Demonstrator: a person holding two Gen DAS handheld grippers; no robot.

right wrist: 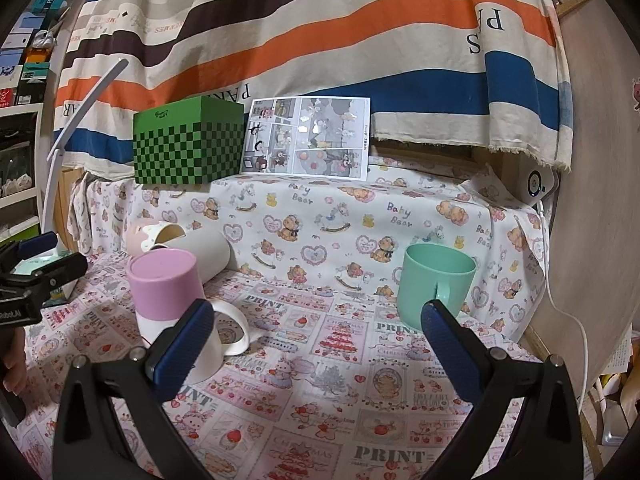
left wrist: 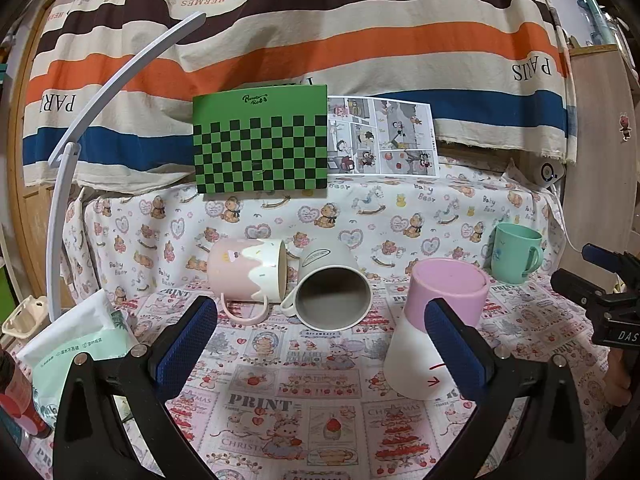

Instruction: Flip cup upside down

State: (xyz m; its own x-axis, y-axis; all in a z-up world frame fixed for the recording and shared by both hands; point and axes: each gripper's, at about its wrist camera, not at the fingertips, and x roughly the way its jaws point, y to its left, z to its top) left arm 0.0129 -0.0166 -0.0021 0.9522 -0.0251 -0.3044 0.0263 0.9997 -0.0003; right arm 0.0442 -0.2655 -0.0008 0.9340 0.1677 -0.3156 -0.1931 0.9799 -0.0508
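Note:
A pink-and-white mug (left wrist: 436, 320) stands upside down on the table; it also shows in the right wrist view (right wrist: 168, 300) with its handle to the right. A grey mug (left wrist: 332, 288) lies on its side, mouth toward me. A pink mug with cream drips (left wrist: 248, 272) lies on its side beside it. A mint green cup (left wrist: 516, 254) stands upright at the right, also in the right wrist view (right wrist: 436, 284). My left gripper (left wrist: 320, 344) is open and empty, in front of the mugs. My right gripper (right wrist: 316, 344) is open and empty, between the upside-down mug and the green cup.
A green checkered box (left wrist: 260, 140) and a comic sheet (left wrist: 384, 136) stand at the back. A white lamp arm (left wrist: 64, 184) rises at the left. A tissue pack (left wrist: 76, 348) lies front left. A wooden panel (right wrist: 596, 200) and white cable (right wrist: 568, 312) border the right.

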